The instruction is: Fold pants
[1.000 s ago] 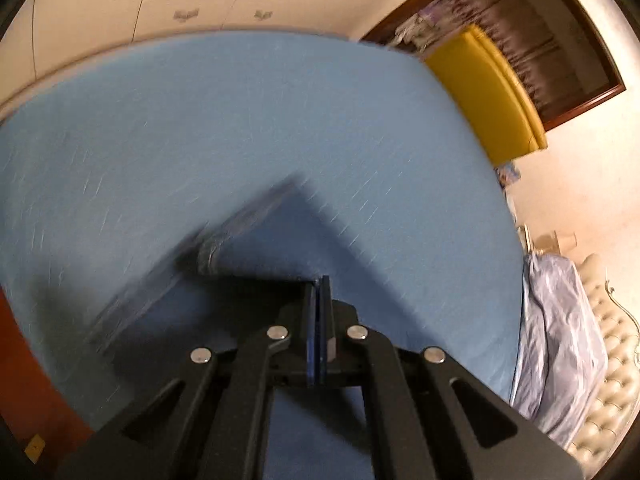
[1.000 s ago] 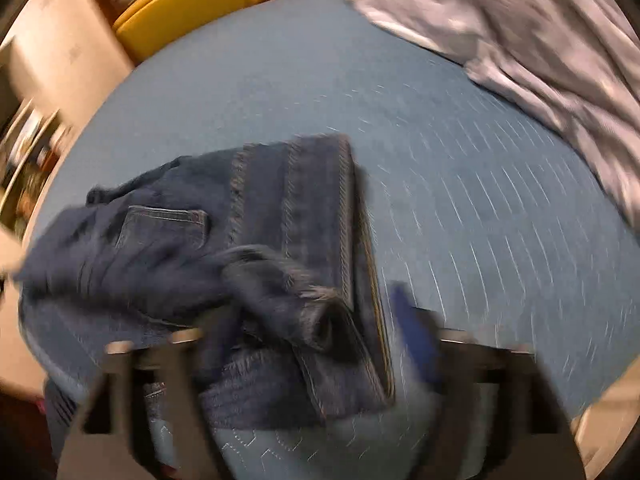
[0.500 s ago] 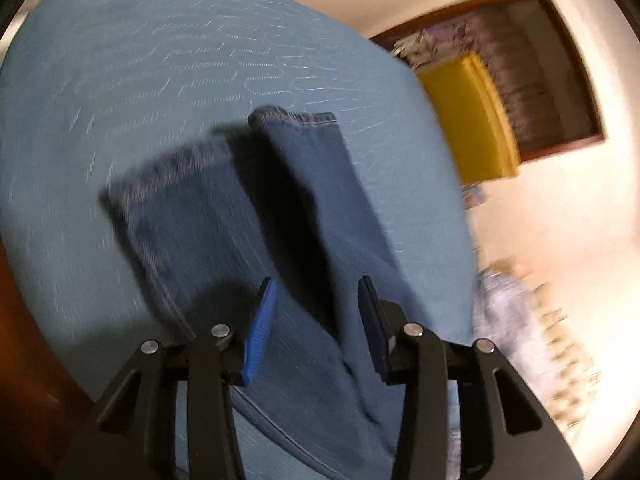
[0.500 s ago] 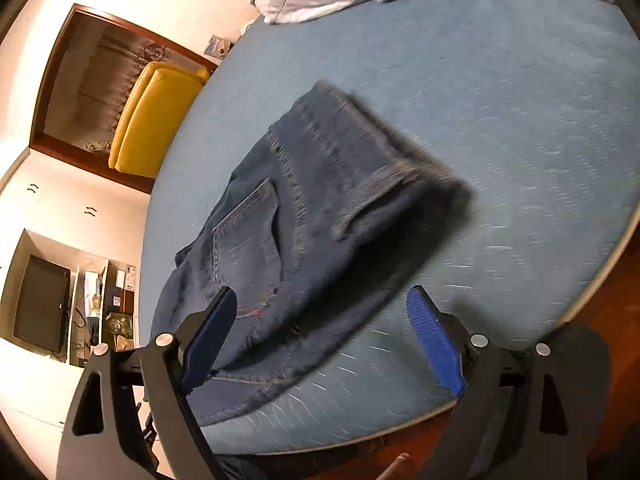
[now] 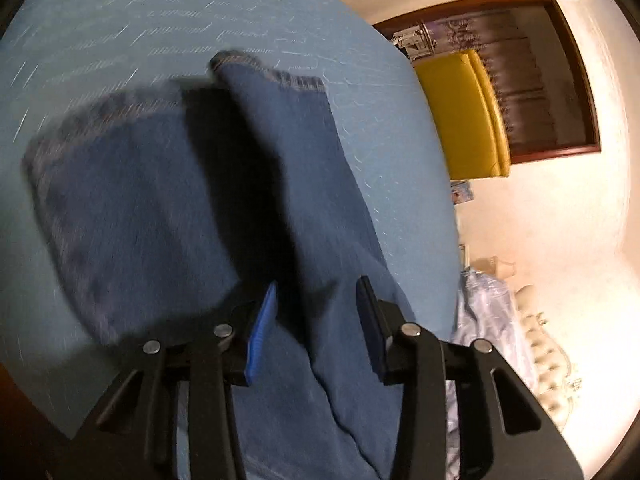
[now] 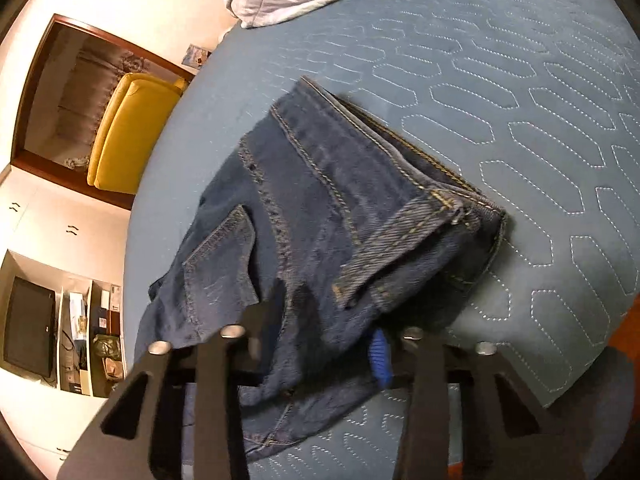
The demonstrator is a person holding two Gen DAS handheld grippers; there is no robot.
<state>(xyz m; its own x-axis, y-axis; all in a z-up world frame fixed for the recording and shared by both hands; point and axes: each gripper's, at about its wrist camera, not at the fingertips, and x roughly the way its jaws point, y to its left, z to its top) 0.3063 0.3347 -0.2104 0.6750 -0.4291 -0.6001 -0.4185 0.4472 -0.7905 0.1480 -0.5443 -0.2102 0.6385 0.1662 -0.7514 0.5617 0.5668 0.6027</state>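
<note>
Looking at the jeans (image 6: 320, 216), they're lying on the blue bedspread (image 6: 520, 80), waist end bunched near the bed edge and legs (image 5: 168, 200) stretched out, so we'd say we're mid-fold. Next move probably needs a solid pinch on the denim at both ends. Our right gripper (image 6: 320, 344) is closing with the waist fabric between its jaws, though we can't tell if it's pressing yet. Our left gripper (image 5: 316, 320) is closing too, partly apart, straddling a ridge of leg fabric.
</note>
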